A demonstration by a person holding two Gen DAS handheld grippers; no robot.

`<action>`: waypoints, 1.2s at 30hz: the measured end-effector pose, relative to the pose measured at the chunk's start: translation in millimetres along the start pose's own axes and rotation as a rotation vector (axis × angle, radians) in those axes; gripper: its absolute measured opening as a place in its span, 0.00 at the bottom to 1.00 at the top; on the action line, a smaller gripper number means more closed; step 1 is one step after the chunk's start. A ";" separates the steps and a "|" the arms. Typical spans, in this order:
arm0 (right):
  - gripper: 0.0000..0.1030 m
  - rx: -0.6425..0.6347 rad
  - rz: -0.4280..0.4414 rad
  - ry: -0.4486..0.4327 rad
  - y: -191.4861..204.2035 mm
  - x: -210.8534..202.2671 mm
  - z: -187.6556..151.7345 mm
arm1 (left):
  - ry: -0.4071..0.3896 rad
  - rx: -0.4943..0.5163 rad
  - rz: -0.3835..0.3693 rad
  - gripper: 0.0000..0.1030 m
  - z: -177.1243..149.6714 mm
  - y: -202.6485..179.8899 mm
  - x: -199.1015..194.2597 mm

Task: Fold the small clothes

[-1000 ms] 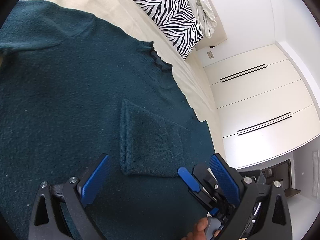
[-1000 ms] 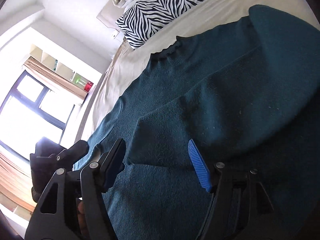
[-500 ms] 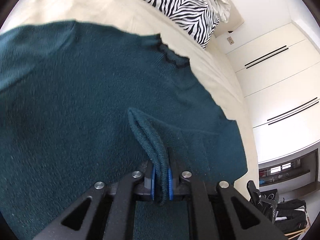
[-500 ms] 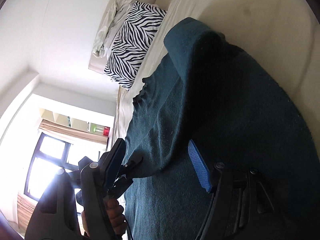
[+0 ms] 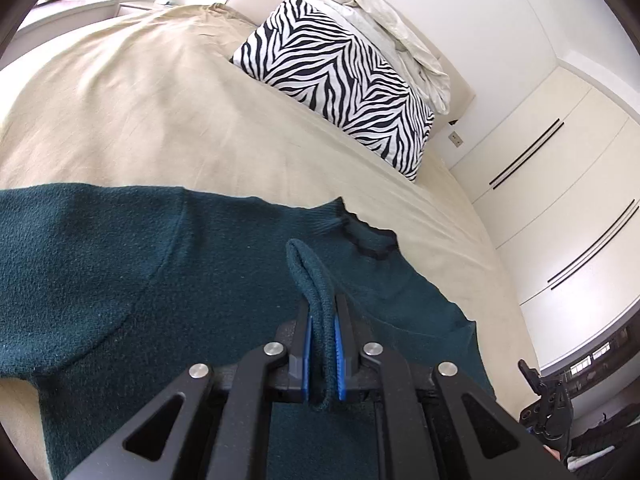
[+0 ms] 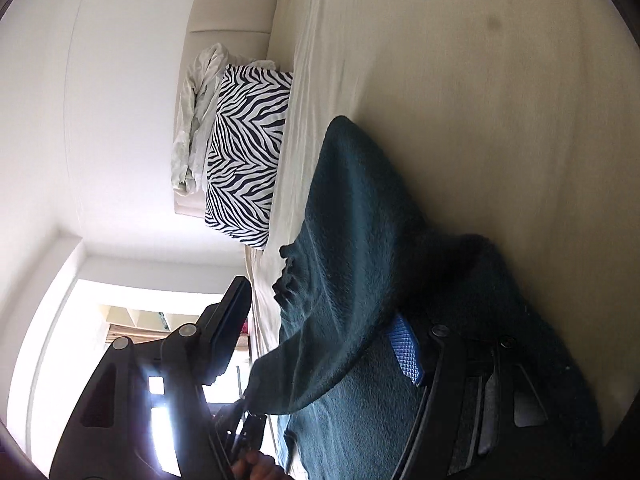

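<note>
Sleeve cuff (image 5: 316,280) at lower centre is being pinched in the left gripper (image 5: 322,350), its jaws clenched, readying a fold across the sweater (image 5: 100,264); the right gripper (image 6: 324,336), jaws released, is hovering.

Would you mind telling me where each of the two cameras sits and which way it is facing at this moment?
Left wrist: on the left gripper, low over the bed, facing the headboard; its fingers are shut on a fold of the teal sweater.
Right wrist: on the right gripper, rolled sideways, looking along the bed; its fingers are open, with the sweater draped between them.
Shared: the sweater, the bed and the zebra pillow.
</note>
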State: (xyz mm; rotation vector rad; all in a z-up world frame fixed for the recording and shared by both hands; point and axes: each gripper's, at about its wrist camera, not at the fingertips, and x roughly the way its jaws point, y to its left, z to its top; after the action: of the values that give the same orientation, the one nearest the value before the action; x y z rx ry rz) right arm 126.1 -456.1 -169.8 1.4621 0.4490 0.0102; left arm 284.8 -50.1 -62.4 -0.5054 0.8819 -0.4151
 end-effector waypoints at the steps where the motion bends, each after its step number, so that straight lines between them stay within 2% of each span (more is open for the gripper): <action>1: 0.62 0.006 0.009 -0.020 -1.1 -4.2 4.1 | 0.008 -0.009 0.007 0.10 -1.0 6.3 4.7; 5: 0.59 0.035 0.034 -0.059 -11.7 -13.1 9.3 | 0.034 -0.017 0.038 0.10 -15.7 20.7 21.2; 8: 0.57 0.010 0.013 -0.072 -14.6 -15.4 4.4 | 0.038 -0.018 0.044 0.10 -29.9 29.7 22.4; 15: 0.59 -0.042 -0.052 -0.074 -4.6 -28.2 -12.6 | 0.017 0.007 0.035 0.13 -41.5 34.5 16.7; 18: 0.59 -0.007 -0.115 -0.130 -8.8 -53.0 -12.2 | 0.005 -0.022 0.006 0.12 -45.3 41.5 13.5; 21: 0.61 -0.035 -0.123 -0.156 2.7 -73.1 -8.2 | -0.009 -0.045 -0.026 0.12 -45.4 46.1 12.9; 24: 0.61 -0.153 -0.105 -0.074 36.0 -62.3 -5.1 | -0.032 -0.045 -0.027 0.12 -47.4 46.1 10.6; 27: 0.61 -0.234 -0.094 0.104 65.3 -14.9 -4.4 | -0.056 -0.035 -0.012 0.12 -49.5 44.3 7.5; 30: 0.61 -0.298 -0.160 0.207 77.5 36.2 -8.4 | -0.072 -0.049 -0.023 0.12 -49.8 47.5 5.9; 32: 0.61 -0.287 -0.195 0.306 70.3 75.4 -5.1 | -0.073 -0.051 -0.023 0.12 -49.8 48.4 6.5; 34: 0.57 -0.277 -0.284 0.282 55.1 94.4 6.3 | -0.075 -0.045 -0.020 0.12 -50.4 48.2 6.4; 36: 0.55 -0.235 -0.221 0.228 44.7 93.2 23.6 | -0.074 -0.043 -0.018 0.12 -50.9 48.7 7.1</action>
State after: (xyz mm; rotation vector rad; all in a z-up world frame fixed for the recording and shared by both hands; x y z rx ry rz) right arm 230.5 -447.3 -152.9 1.1788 0.7681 0.0523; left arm 254.2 -27.1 -122.0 -0.5654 0.8170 -0.3921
